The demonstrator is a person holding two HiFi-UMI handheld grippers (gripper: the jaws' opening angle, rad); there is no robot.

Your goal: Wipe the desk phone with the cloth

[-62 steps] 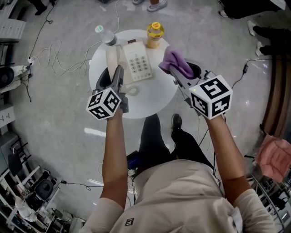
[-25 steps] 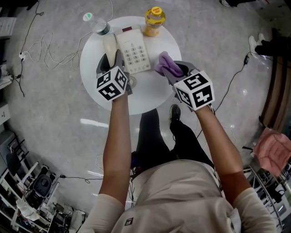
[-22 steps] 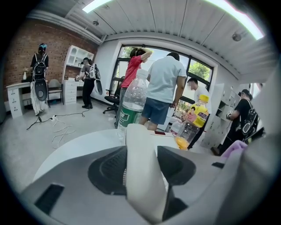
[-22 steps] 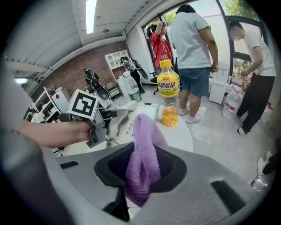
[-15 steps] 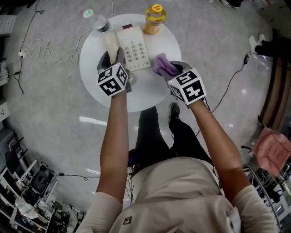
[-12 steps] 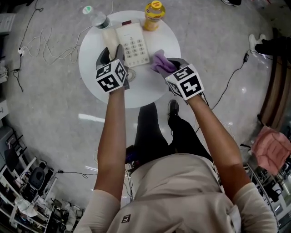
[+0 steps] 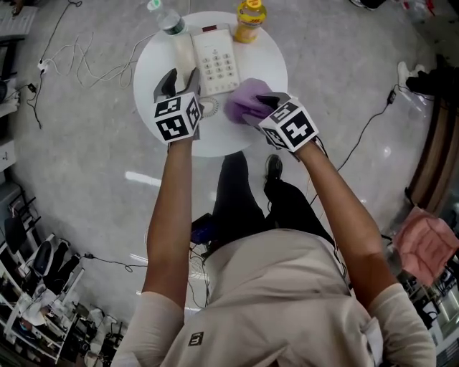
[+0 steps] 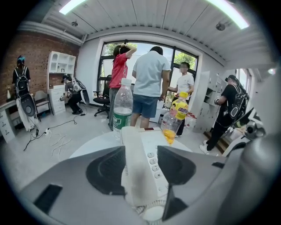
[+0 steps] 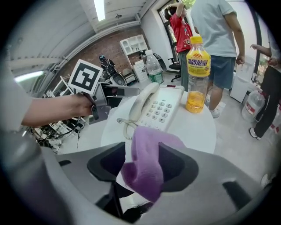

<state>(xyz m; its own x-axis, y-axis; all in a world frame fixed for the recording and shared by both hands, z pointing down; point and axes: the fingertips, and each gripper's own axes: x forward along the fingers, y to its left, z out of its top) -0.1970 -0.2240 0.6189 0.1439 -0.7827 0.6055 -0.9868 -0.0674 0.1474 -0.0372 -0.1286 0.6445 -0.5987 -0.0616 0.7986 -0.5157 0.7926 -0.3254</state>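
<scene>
A person stands over a round white tabletop (image 7: 267, 72) with a gripper in each hand. The right gripper (image 7: 257, 109) points down at the near right part of the tabletop. Its jaws have just been opening and now stand wide apart, released. The purple cloth (image 7: 244, 106) lies slack between them, bunched at the jaws and spreading onto the tabletop just ahead of the tips. Beyond the cloth, further ahead of this gripper and a little to its left, sits the cream phone (image 7: 219, 61), keypad up, near but apart from the cloth.

The left gripper (image 7: 179, 77) is also unclenched and grasps nothing. Its jaws straddle the near end of the handset (image 7: 185, 54), which rests in its cradle on the phone's left side. In the left gripper view a strip of keypad shows between the handset and the right jaw. The coiled cord (image 7: 209, 107) lies between the two grippers. A water bottle (image 7: 168, 20) stands upright ahead of the left gripper at the far edge, and an orange drink bottle (image 7: 249, 11) stands upright beyond the phone, ahead of the right gripper.
</scene>
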